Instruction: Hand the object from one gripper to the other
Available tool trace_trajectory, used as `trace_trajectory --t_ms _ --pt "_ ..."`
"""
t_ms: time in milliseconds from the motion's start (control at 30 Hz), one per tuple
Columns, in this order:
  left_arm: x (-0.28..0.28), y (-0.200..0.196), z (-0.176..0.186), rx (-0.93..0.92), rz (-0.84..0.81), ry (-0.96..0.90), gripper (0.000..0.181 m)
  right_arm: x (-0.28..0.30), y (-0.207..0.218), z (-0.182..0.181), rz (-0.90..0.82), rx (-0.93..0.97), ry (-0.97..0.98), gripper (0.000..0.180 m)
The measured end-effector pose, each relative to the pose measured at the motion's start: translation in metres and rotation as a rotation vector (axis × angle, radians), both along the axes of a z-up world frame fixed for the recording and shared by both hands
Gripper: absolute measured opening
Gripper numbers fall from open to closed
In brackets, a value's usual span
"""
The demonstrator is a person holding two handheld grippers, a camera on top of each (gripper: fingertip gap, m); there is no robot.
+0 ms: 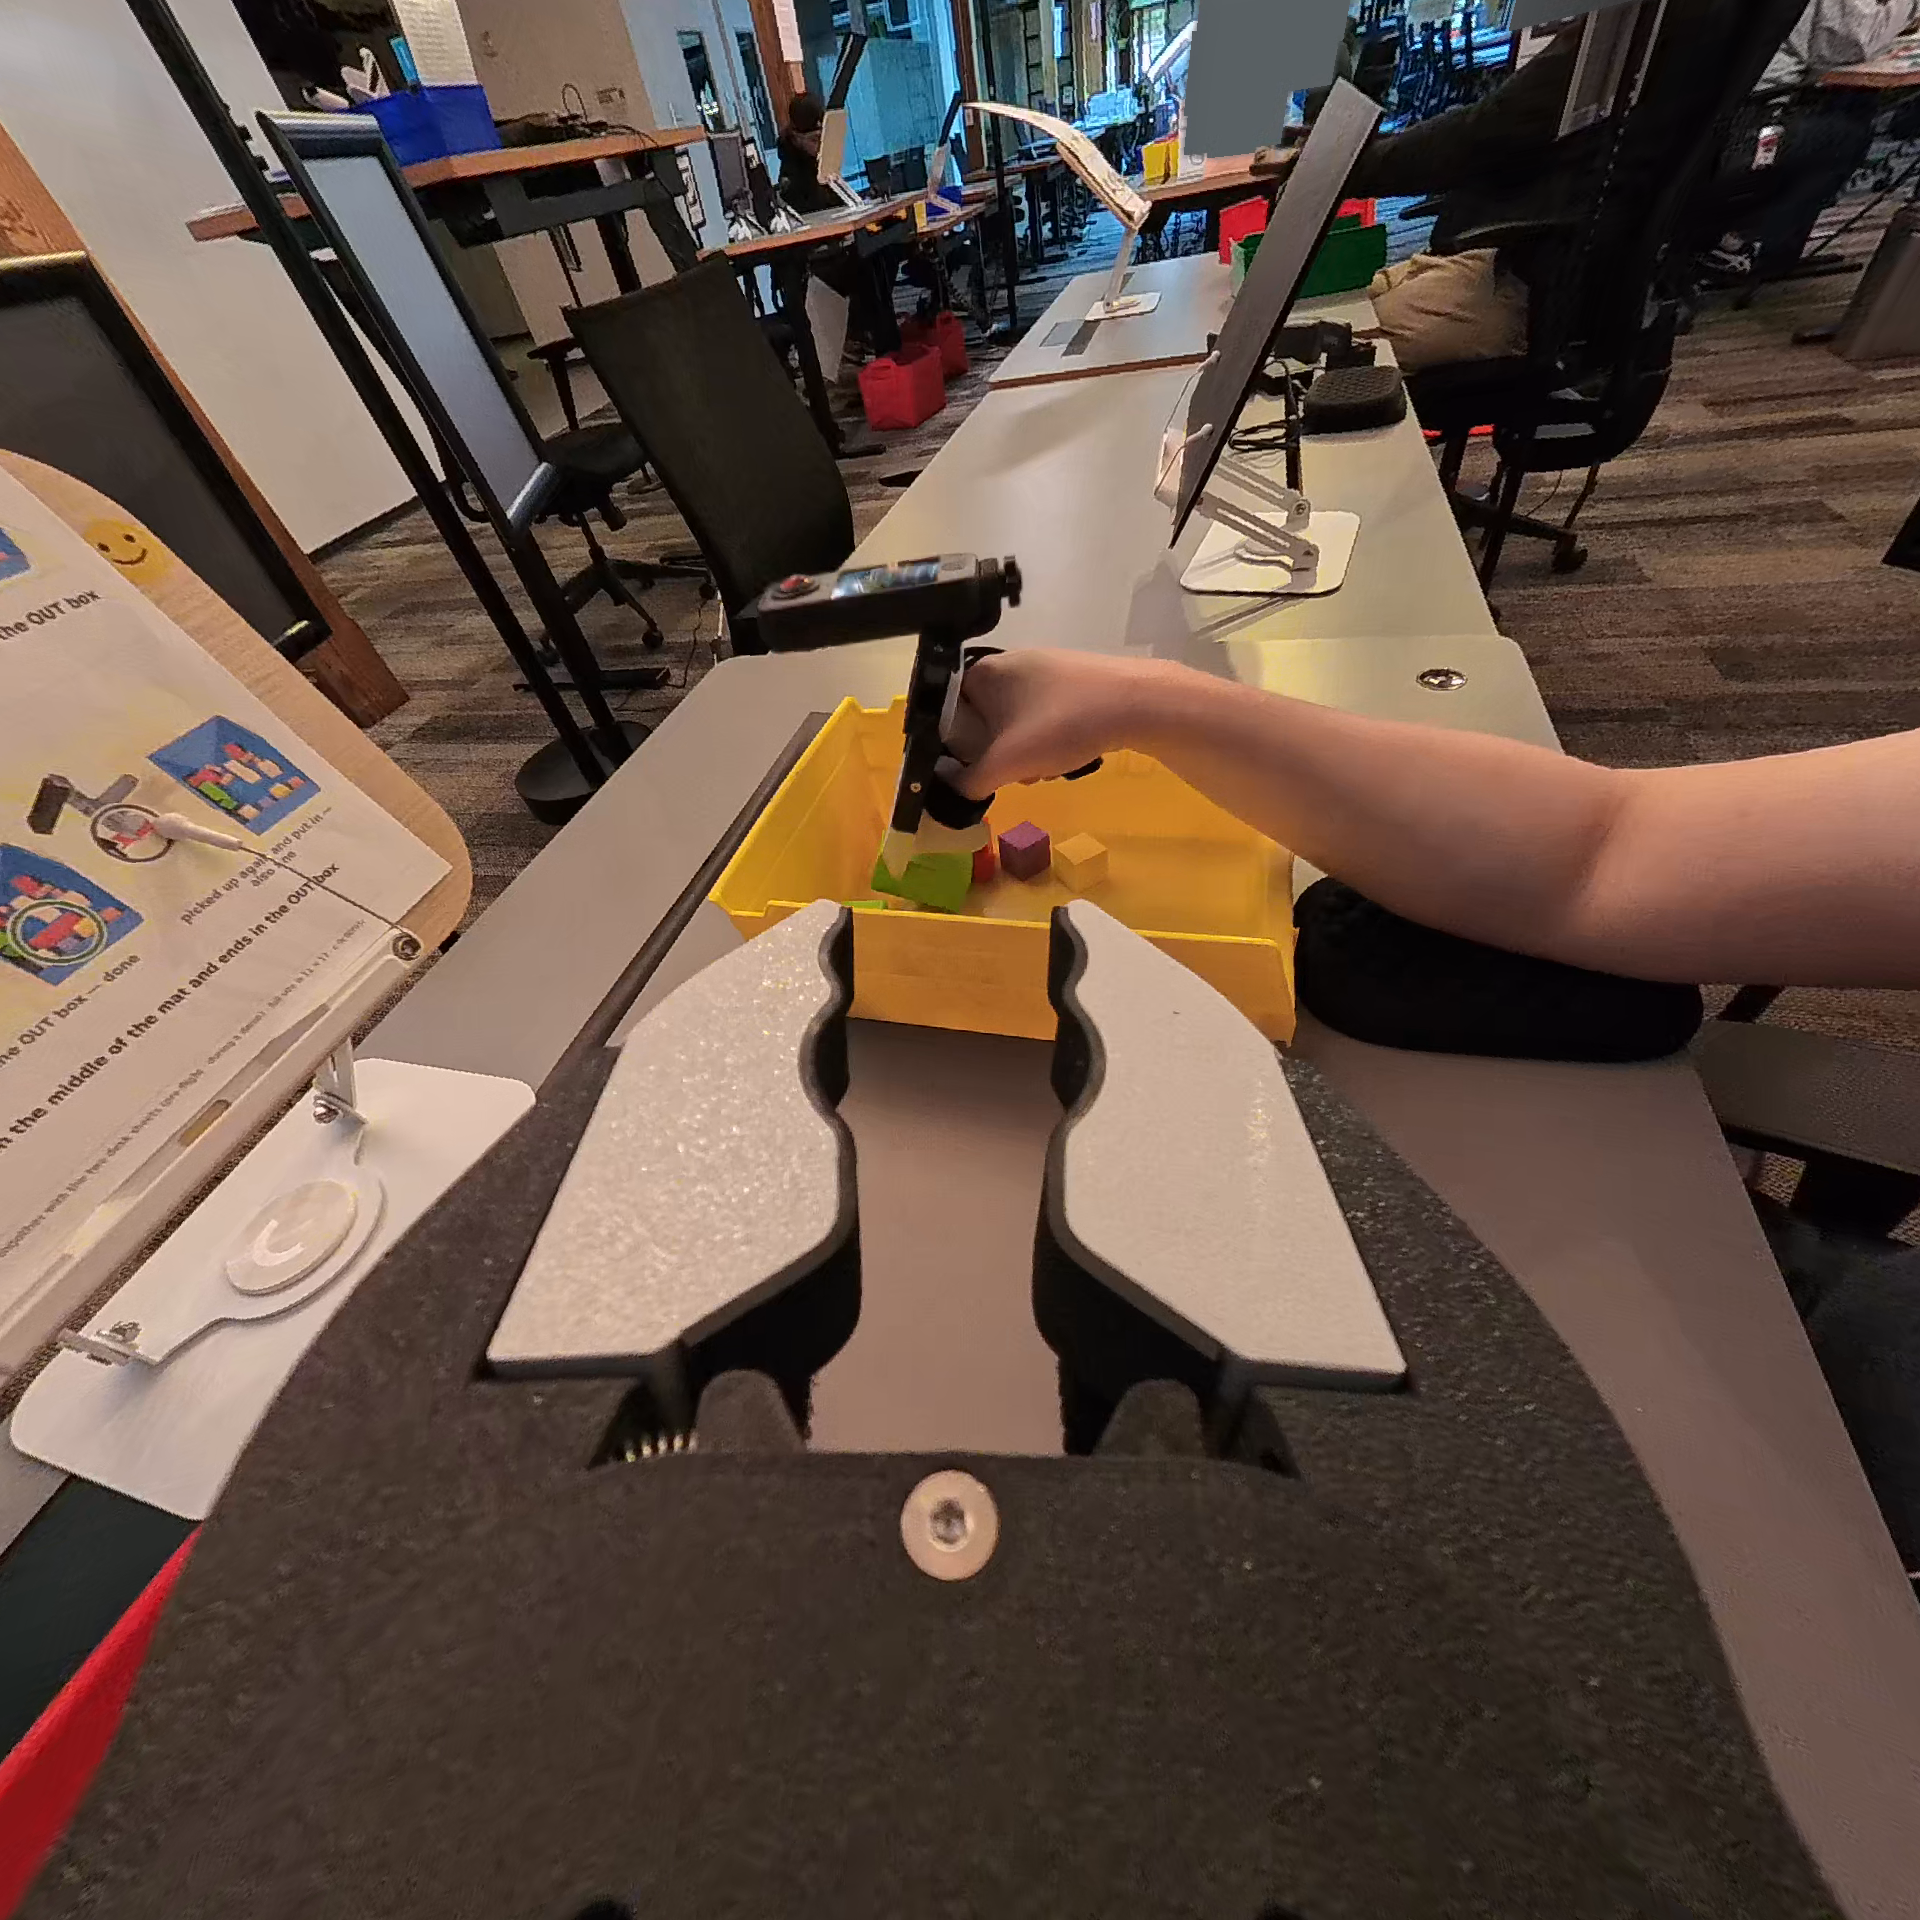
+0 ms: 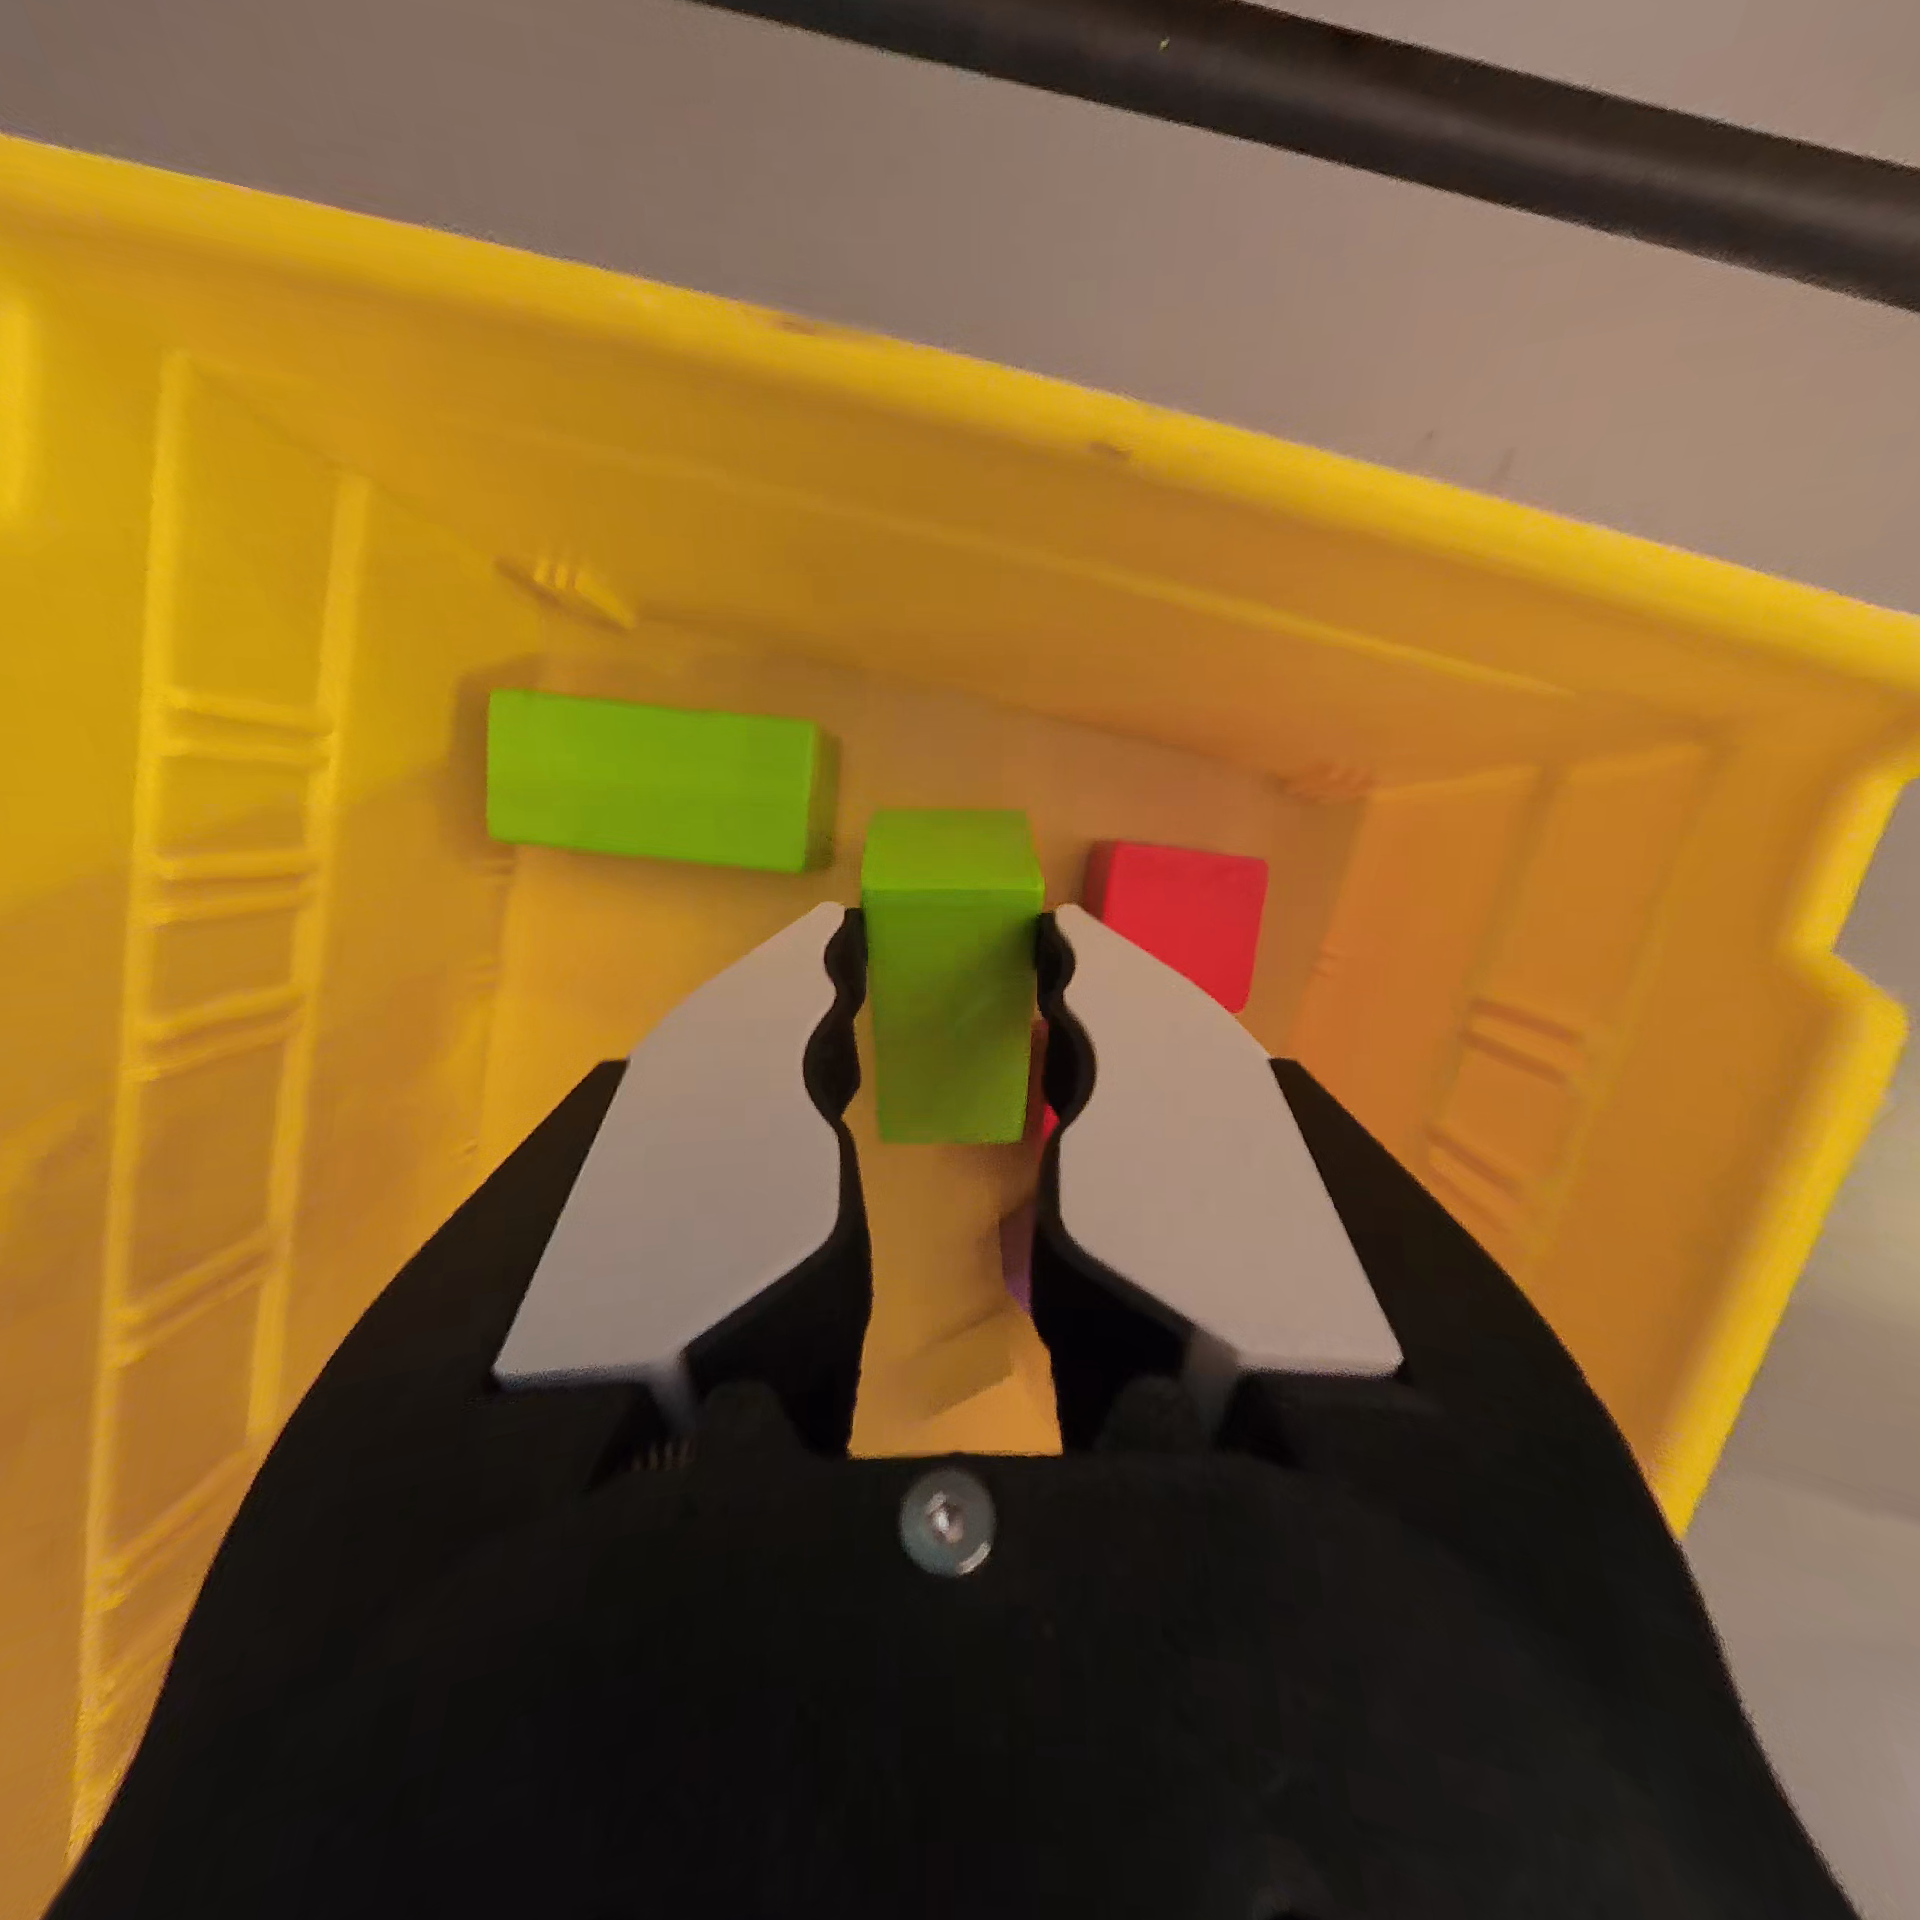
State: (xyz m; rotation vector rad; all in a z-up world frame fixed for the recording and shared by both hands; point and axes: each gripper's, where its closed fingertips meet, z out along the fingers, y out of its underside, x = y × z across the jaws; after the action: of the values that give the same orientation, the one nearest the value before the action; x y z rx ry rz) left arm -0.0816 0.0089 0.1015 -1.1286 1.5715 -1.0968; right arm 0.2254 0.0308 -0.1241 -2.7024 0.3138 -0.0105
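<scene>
The right gripper (image 2: 948, 925) is down inside the yellow bin (image 2: 727, 436), its two fingers closed on a green block (image 2: 951, 977) and touching it on both sides. The block stands on end between the fingertips, and only the tips have it; the rest of the jaws' wavy inner edge is empty below. From the left wrist view the block looks tilted and perhaps just off the bin floor, though I cannot be sure it has lifted clear.

Beside it, a red block (image 2: 1179, 920) sits just to the right, and a longer green block (image 2: 649, 779) lies flat, up and to the left. A purple cube (image 1: 1023, 847) and a yellow cube (image 1: 1081, 860) lie further along the floor.

The left gripper (image 1: 951, 966) waits outside the bin on its near side, over the grey table (image 1: 1507, 1195), jaws spread and holding nothing. A hand (image 1: 1023, 717) works the right tool from above.

To do this step well, I would keep the squeeze steady, since a tip-only hold could let the block pivot. Lift straight up so it clears the red block and the bin wall, then bring it out with its free end presented toward the left gripper. The left should close across the bare faces before the right lets go.
</scene>
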Motion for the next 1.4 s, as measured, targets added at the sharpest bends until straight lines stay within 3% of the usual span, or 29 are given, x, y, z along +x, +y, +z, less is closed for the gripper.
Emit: trace_trajectory --t_ms 567,733,900,1000,1167,1300,1400 --pt "-0.003 0.005 -0.002 0.010 0.015 0.022 0.035 0.003 0.006 -0.018 0.009 -0.020 -0.023 0.033" --pt "-0.016 0.023 0.000 -0.015 0.071 0.044 0.038 -0.002 0.006 -0.011 0.043 -0.005 -0.021 0.034" --pt "-0.053 0.065 -0.004 -0.050 0.237 0.137 0.038 -0.008 -0.002 0.013 0.070 0.029 -0.011 0.035" --pt "-0.085 0.101 -0.022 -0.060 0.376 0.241 0.038 -0.008 -0.007 0.037 0.079 0.085 -0.034 0.035" --pt "-0.140 0.166 -0.083 0.040 0.653 0.569 0.037 -0.018 -0.018 0.079 0.119 0.201 -0.043 0.036" --pt "-0.146 0.170 -0.125 -0.065 0.591 0.713 0.025 -0.025 -0.029 0.105 0.146 0.257 -0.071 0.036" --pt "-0.143 0.180 -0.148 -0.119 0.601 0.777 0.032 -0.030 -0.034 0.113 0.163 0.270 -0.084 0.036"
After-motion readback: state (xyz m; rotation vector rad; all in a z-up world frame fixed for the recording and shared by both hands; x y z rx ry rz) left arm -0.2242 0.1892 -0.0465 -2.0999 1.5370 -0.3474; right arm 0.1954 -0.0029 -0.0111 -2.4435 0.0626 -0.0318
